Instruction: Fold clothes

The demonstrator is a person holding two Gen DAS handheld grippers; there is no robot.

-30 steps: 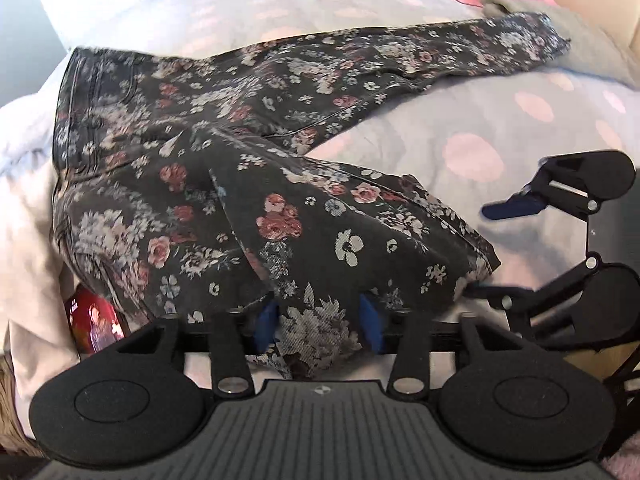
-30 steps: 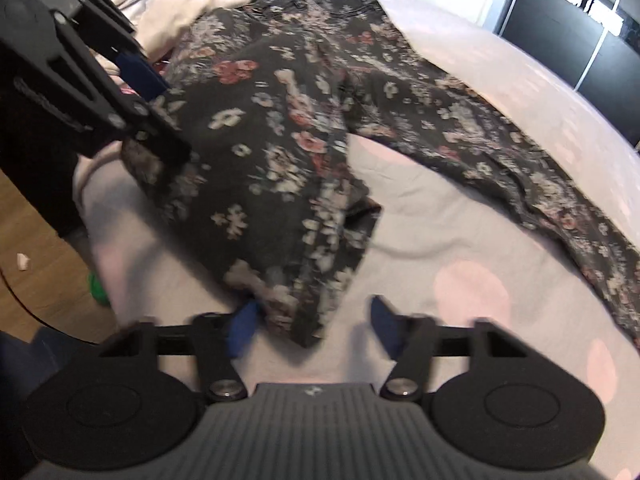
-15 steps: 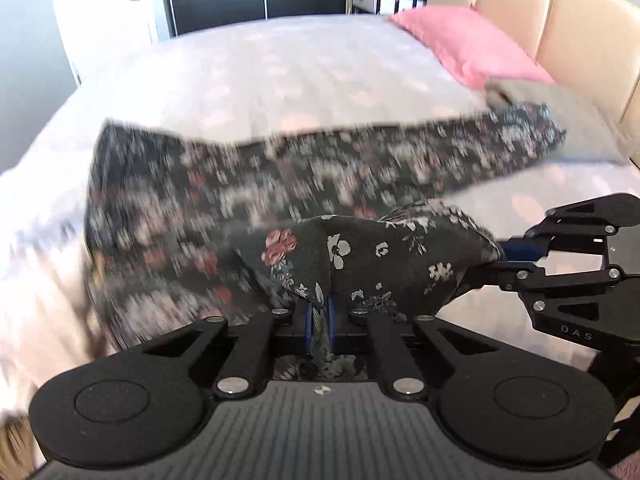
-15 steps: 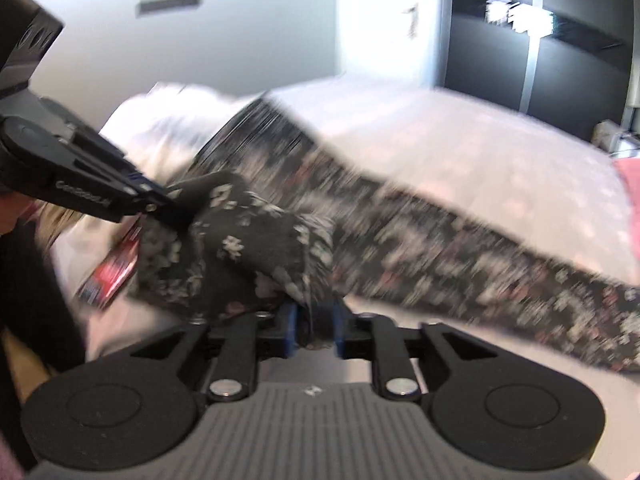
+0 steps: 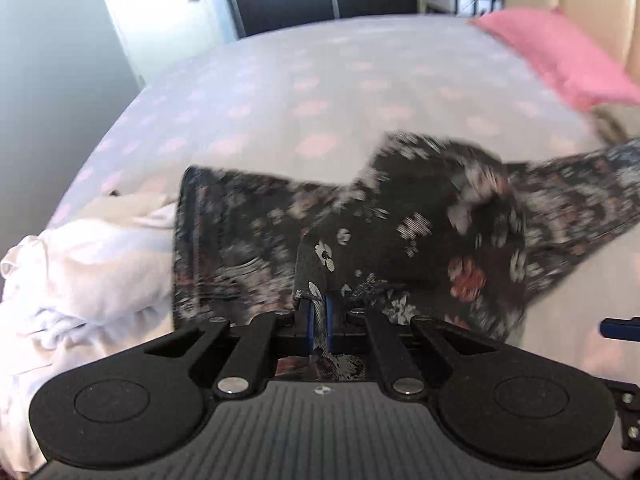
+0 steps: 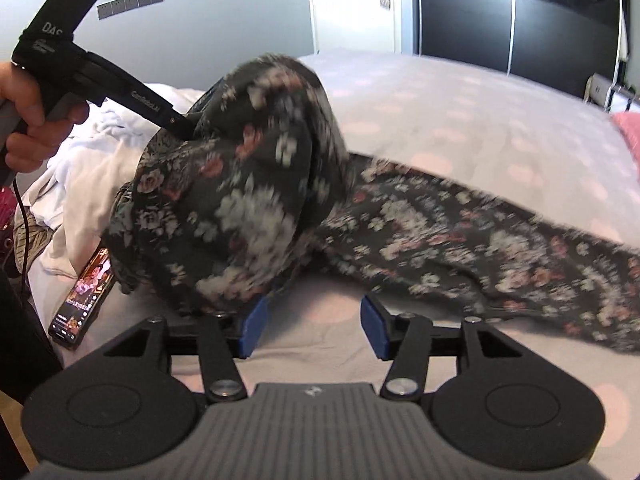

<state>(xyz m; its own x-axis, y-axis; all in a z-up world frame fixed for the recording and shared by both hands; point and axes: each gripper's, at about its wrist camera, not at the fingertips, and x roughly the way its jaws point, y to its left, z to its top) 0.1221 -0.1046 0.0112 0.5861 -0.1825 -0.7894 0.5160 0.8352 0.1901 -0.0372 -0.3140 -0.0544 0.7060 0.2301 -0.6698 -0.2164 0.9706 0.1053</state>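
Dark floral trousers (image 5: 420, 232) lie across the bed, one leg stretched to the right. My left gripper (image 5: 318, 322) is shut on the hem of the near leg and holds it lifted above the bed. In the right wrist view the lifted leg (image 6: 248, 200) hangs as a bunched fold from the left gripper (image 6: 184, 128). The other leg (image 6: 480, 240) lies flat on the bed. My right gripper (image 6: 314, 326) is open and empty, just below the hanging fold.
The bed has a pale cover with pink spots (image 5: 320, 88). A pink pillow (image 5: 560, 56) lies at the far right. White clothes (image 5: 80, 264) are heaped at the left. A phone (image 6: 82, 300) lies at the bed's edge.
My right gripper has let go of the trouser leg and stands open. My left gripper has lifted the hem higher and carried it over the trousers.
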